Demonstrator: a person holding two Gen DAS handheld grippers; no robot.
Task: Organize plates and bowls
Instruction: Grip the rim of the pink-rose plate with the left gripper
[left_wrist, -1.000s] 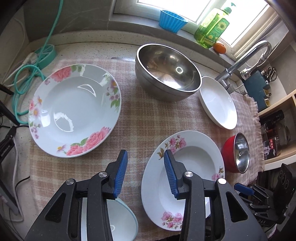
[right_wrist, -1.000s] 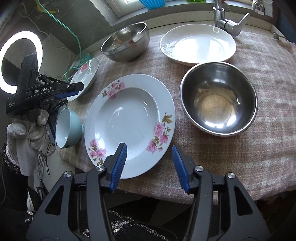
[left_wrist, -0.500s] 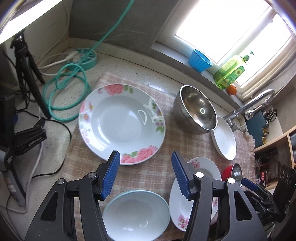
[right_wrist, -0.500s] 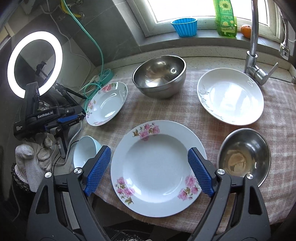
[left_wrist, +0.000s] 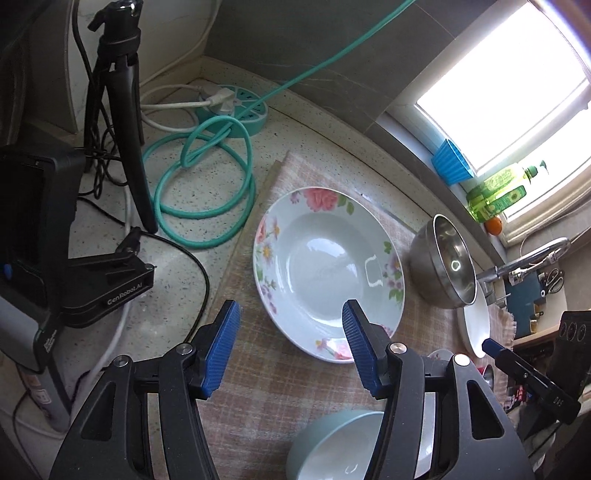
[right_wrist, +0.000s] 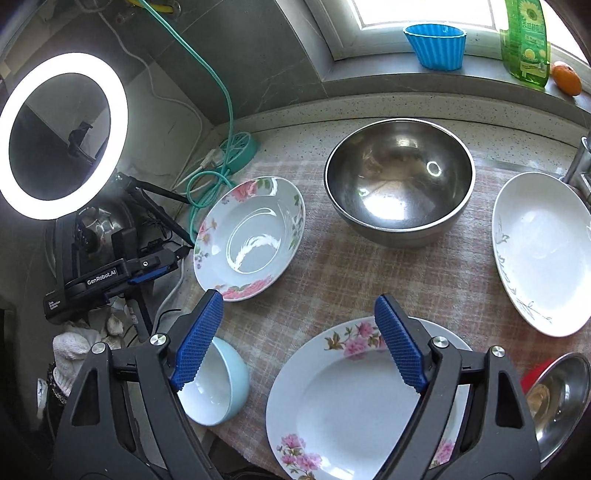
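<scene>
While both grippers are hanging above the checked cloth (right_wrist: 332, 280), neither is gripping anything. Left gripper (left_wrist: 291, 347) is sitting with its blue pads (left_wrist: 221, 347) spread wide, nothing between them; rose-rimmed plate (left_wrist: 325, 273) is lying just ahead of it and slightly to its right, flat on the cloth. Light blue bowl (left_wrist: 332, 446) is lying below the left gripper's right finger, tipped on its side, partly hidden by the finger. Big steel bowl (left_wrist: 443, 262) is standing further ahead to the right, just beside the rose-rimmed plate, and the plain white plate (left_wrist: 474, 325) is showing past it, edge-on. Teal hose (left_wrist: 207, 192) is coiling ahead to the left on the counter, off the cloth.

Right gripper (right_wrist: 299, 343) is also holding its jaws wide apart, empty. Pink-flower plate (right_wrist: 354, 402) is lying right under and between its fingers, close to the cloth's near edge. Light blue bowl (right_wrist: 218, 387) is sitting under its left finger, tilted, at the cloth's near left corner. Rose-rimmed plate (right_wrist: 251, 236) is lying ahead to the left, big steel bowl (right_wrist: 399, 181) straight ahead, plain white plate (right_wrist: 543, 251) ahead to the right, all apart from each other. Small steel bowl (right_wrist: 557, 398) is peeking out by the right finger, red outside. Ring light (right_wrist: 62, 136) is glowing far left.
</scene>
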